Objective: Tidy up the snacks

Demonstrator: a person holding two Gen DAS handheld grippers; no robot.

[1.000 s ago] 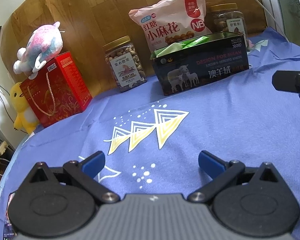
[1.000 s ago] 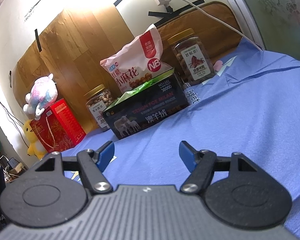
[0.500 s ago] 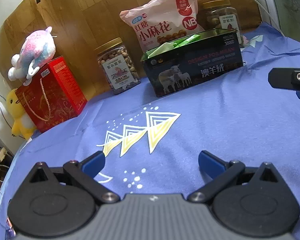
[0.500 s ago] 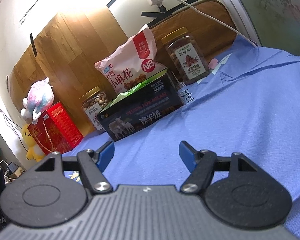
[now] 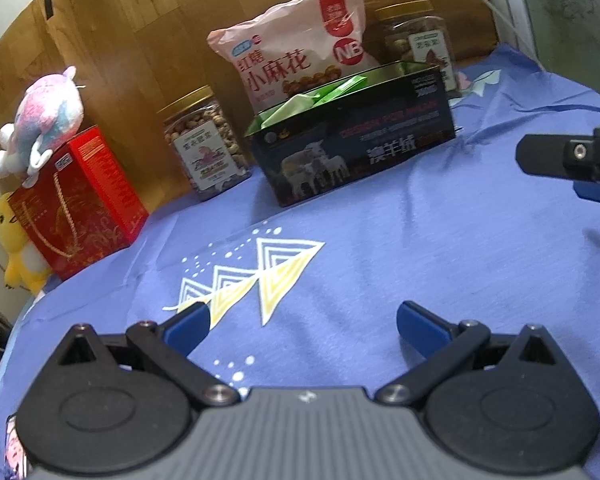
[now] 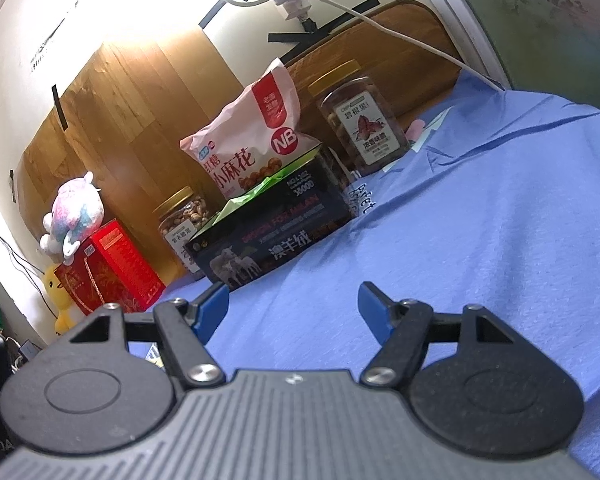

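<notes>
Bright glare washes out the wall (image 6: 148, 4) upper left; the left wrist view is dimmer, softly blurred, fisheye-curved.

1. Two clear jars with gold lids: the left jar (image 5: 206, 148) and the right jar (image 6: 362, 122).
2. One pink snack bag (image 5: 296, 56).
3. One dark open box (image 5: 356, 148) holding green packets (image 5: 312, 98), number unclear.
4. One red gift box (image 5: 80, 204).
5. Two plush toys: a pink one (image 5: 46, 114) and a yellow one (image 5: 14, 248).

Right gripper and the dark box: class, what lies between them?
Only bare blue cloth lies between the open right gripper and the dark box, as the right wrist view shows.
</notes>
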